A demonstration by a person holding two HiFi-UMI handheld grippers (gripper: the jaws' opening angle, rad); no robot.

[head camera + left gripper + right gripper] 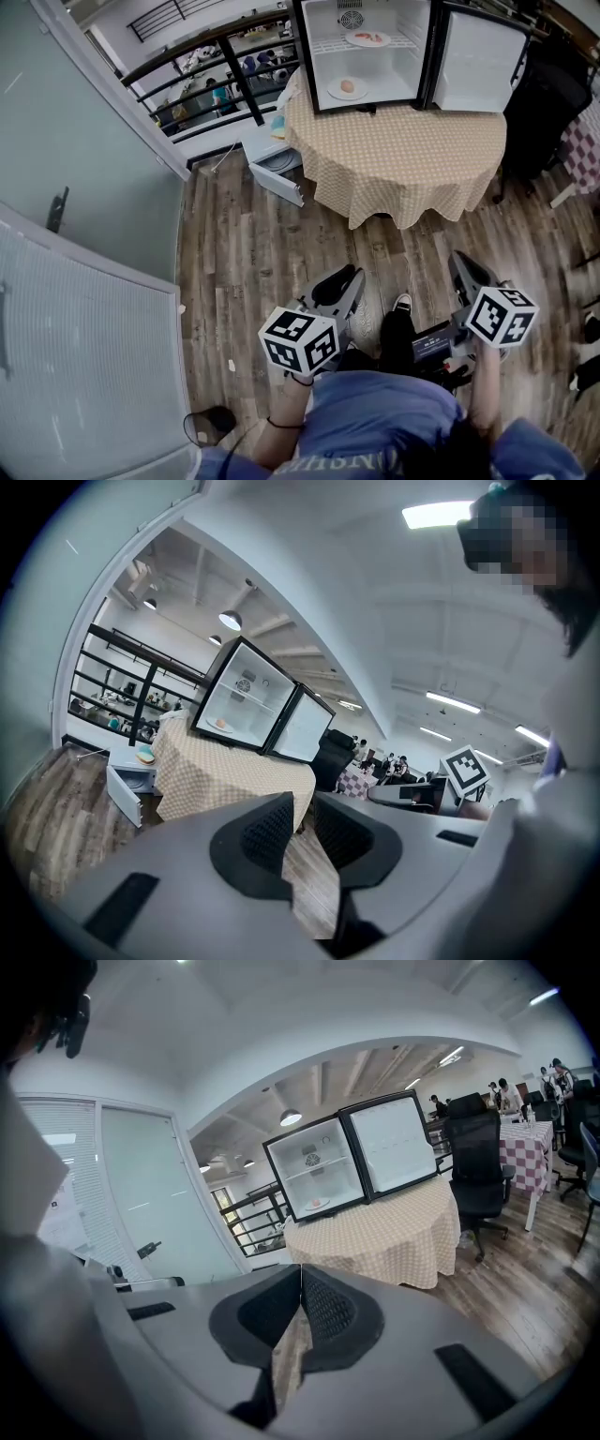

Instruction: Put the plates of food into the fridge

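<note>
Plates (367,38) sit in the fridge (319,66), far beyond left gripper (352,273) and right gripper (461,259).

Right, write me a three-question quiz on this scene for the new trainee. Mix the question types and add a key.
1. True or false: the fridge has its door shut.
2. How many plates of food are inside the fridge? A) none B) two C) four
3. Fill in: the right gripper holds ____.

Key:
1. False. The door stands open.
2. B. The upper plate sits on the shelf and the lower plate on the fridge floor.
3. Nothing. Its jaws are together with nothing between them.
</note>
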